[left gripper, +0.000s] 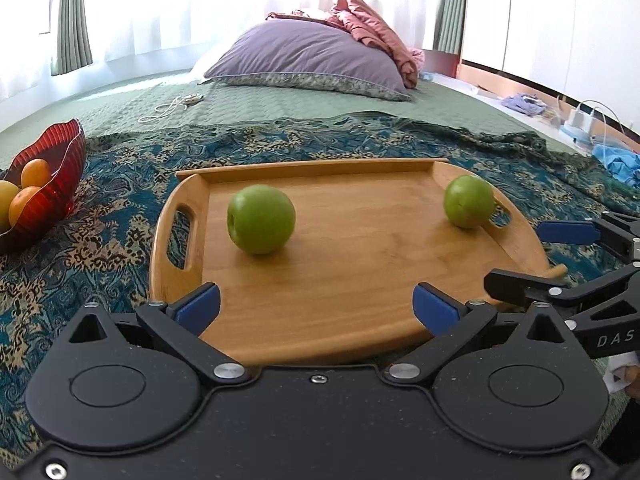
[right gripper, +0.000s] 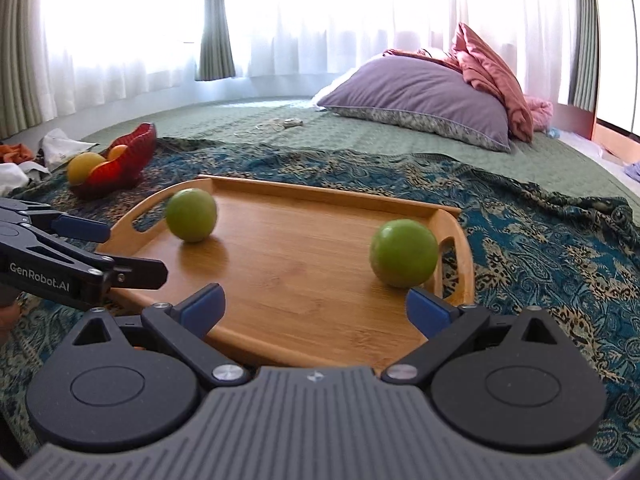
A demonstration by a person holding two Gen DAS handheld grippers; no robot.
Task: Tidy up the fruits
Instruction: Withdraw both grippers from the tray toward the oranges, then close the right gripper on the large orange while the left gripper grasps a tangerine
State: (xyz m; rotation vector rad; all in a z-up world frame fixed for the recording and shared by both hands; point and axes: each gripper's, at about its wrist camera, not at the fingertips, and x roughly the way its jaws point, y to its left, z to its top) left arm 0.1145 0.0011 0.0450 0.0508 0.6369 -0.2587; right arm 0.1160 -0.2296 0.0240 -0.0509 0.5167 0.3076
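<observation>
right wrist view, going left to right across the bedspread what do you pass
left gripper → red bowl of oranges → left green apple on the wooden tray → right green apple → purple pillow far behind → pink blanket

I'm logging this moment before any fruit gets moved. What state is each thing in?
Left gripper: open, empty, over the tray's near edge.
Right gripper: open, empty, over the tray's near edge.
Tray: flat on the patterned cloth, holding two apples.
Left apple: lying on the tray, untouched.
Right apple: on the tray by the right handle, untouched.
Red bowl: upright on the cloth, holding orange and yellow fruit.
</observation>
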